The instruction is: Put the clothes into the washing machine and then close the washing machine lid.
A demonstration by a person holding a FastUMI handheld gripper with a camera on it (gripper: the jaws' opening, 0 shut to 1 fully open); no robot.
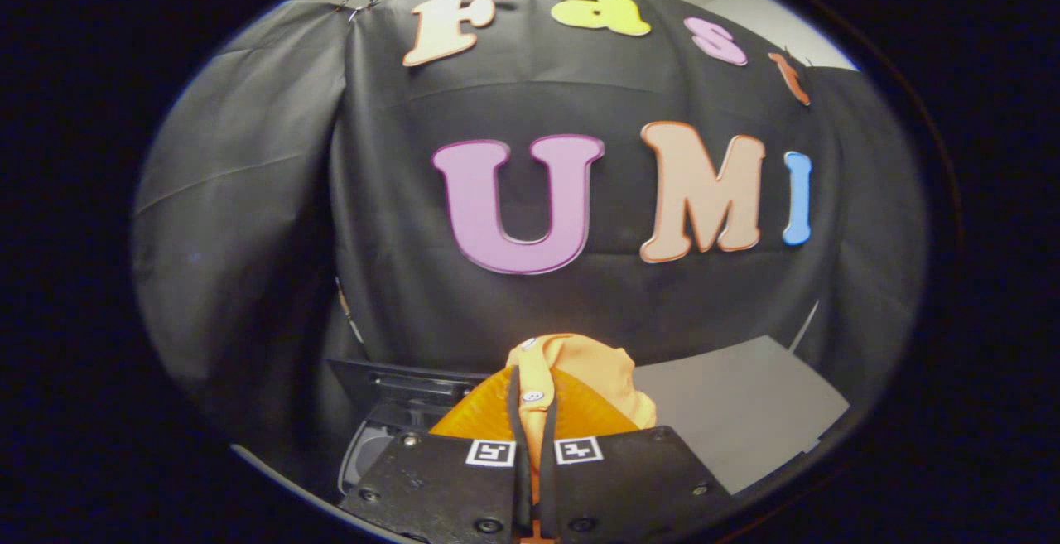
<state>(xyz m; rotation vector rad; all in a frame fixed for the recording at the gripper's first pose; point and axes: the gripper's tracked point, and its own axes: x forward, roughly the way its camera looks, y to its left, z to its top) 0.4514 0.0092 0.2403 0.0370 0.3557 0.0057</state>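
Note:
An orange garment (592, 378) with white buttons is pinched between my two fingers, and its bunched top rises just above them. My gripper (534, 411) is shut on this cloth and holds it up in the air. Below and to the left of the fingers lies the washing machine (389, 420), with its dark lid (397, 378) standing open behind the drum opening. The lower part of the garment is hidden behind my fingers.
A grey table top (737, 411) stretches to the right beyond the fingers. The booth's black cloth wall (248, 221) hangs close behind the machine and the table.

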